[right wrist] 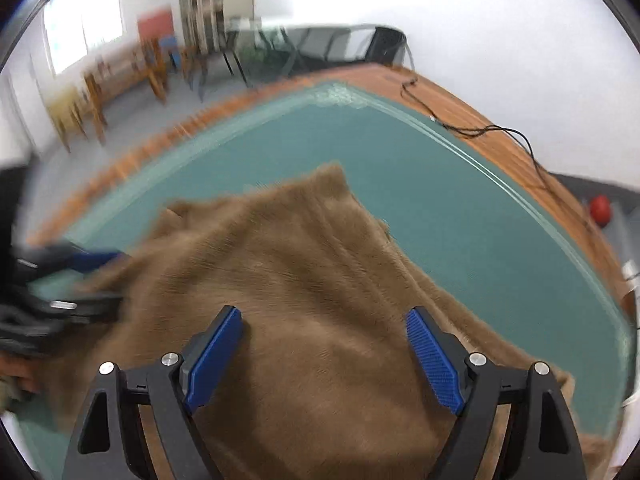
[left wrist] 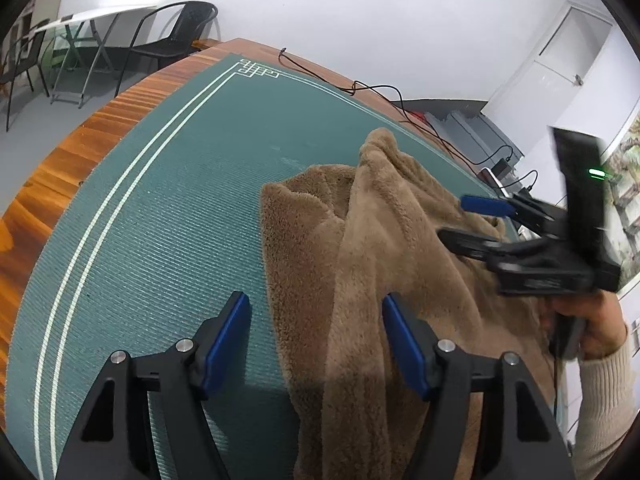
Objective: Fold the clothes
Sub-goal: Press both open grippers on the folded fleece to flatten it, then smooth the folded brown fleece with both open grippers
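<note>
A brown fleece garment (left wrist: 400, 240) lies rumpled on a green mat (left wrist: 160, 220), with a raised fold running along its middle. My left gripper (left wrist: 315, 298) hovers open over the garment's left edge; fabric lies under the gap and the blue pads (left wrist: 404, 344) do not press on it. In the right wrist view the same garment (right wrist: 320, 260) spreads below my right gripper (right wrist: 324, 314), whose jaws stand wide open with nothing pinched. The right gripper (left wrist: 464, 222) also shows at the garment's far right side, held by a hand (left wrist: 596, 320). The left gripper (right wrist: 112, 280) appears blurred at the left.
The mat covers a wooden table (left wrist: 80, 148) with white border lines. Black cables (left wrist: 400, 100) run along the far table edge, beside a small device (left wrist: 500, 168). Chairs (left wrist: 176, 36) and a folding table stand on the floor beyond. A red ball (right wrist: 600, 208) lies off the table.
</note>
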A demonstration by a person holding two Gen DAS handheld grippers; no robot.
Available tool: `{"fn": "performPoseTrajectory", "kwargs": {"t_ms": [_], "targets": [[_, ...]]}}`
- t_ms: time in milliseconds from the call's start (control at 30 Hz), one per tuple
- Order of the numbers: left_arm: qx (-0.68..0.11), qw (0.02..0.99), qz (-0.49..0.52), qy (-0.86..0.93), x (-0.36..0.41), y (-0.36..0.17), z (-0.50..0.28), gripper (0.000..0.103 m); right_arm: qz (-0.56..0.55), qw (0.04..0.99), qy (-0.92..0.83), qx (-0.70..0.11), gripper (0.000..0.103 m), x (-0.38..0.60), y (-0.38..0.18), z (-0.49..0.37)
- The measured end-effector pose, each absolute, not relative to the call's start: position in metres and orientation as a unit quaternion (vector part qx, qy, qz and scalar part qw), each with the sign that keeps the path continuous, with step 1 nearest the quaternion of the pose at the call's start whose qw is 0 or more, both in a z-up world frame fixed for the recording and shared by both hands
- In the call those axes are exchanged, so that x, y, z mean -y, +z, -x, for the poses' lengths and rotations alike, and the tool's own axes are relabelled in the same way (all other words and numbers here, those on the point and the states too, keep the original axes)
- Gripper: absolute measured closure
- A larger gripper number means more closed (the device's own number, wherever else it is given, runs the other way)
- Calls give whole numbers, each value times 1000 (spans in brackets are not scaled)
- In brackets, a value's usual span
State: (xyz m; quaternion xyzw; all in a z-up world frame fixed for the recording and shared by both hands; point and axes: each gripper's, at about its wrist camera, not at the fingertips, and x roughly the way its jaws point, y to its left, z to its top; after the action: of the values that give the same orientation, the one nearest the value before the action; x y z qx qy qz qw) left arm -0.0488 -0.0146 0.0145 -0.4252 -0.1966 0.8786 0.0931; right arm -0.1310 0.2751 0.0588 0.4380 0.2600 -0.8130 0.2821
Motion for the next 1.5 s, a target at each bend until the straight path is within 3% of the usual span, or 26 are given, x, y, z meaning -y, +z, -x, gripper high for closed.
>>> {"fn": "performPoseTrajectory", "kwargs": {"t_ms": [100, 233, 500, 667, 867, 1000, 1067, 1167, 1333, 1500], "targets": [[194, 91, 424, 880, 15, 14, 47, 31, -431, 209, -826, -297, 17, -290, 45, 154], [210, 91, 425, 876, 21, 14, 48, 31, -477, 215, -830, -196, 12, -331, 43, 180], [197, 62, 417, 885, 27, 13, 45, 31, -446, 188, -844, -230, 10, -332, 48, 169], [180, 57, 417, 889, 24, 14, 45, 31, -431, 200, -858, -196, 10, -355, 71, 146], [218, 57, 416, 881, 37, 19, 44, 30, -434, 218, -867, -109, 10, -428, 95, 106], [185, 61, 400, 896, 21, 48, 39, 29, -456, 212, -864, -31, 9, -490, 99, 83], [172, 93, 401, 895, 3, 62, 41, 22, -464, 206, -862, 0, 8, -517, 99, 72], [147, 149, 418, 884, -37, 77, 53, 21, -467, 216, -857, 29, 8, -534, 94, 71], [119, 166, 463, 862, -91, 61, 91, 21, -483, 251, -838, 31, 8, -527, 79, 85], [99, 95, 489, 861, -93, 37, 125, 22, -498, 154, -851, -71, 8, -521, 57, 122]]}}
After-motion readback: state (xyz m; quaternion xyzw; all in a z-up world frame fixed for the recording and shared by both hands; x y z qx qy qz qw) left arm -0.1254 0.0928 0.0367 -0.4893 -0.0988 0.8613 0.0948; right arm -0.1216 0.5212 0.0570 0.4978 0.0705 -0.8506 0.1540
